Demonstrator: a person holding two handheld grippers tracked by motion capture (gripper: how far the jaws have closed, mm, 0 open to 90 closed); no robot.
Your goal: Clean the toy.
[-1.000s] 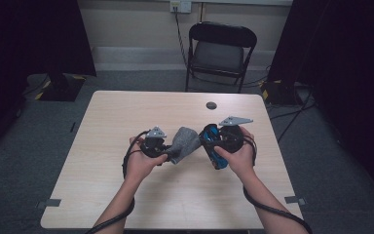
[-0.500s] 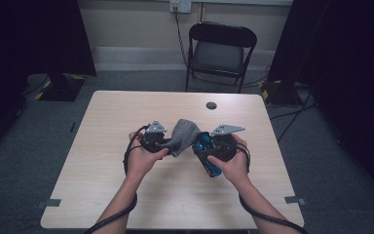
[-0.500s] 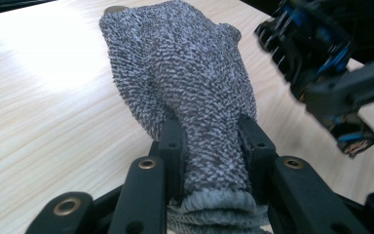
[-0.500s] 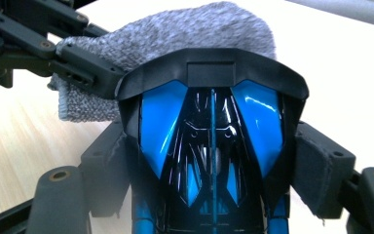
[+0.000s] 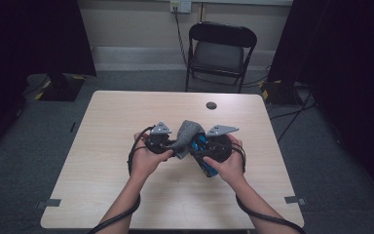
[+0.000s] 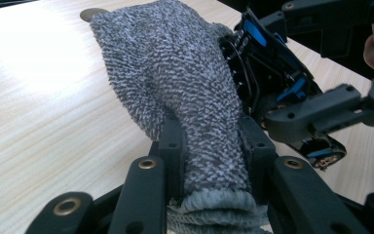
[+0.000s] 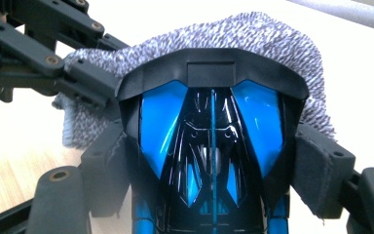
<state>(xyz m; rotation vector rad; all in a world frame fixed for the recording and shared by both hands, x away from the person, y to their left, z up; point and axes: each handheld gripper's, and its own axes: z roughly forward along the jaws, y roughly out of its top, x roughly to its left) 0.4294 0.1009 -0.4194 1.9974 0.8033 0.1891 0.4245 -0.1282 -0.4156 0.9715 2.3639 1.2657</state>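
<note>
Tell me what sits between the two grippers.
In the high view, a grey sock bridges the left gripper and the right gripper, which clamps a blue-and-black toy car.

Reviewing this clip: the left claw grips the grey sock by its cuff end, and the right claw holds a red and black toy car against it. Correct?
Not quite: the toy car in the right claw is blue and black, not red, as the right gripper view shows. The rest stands: the left claw grips the grey sock by its cuff end.
</note>
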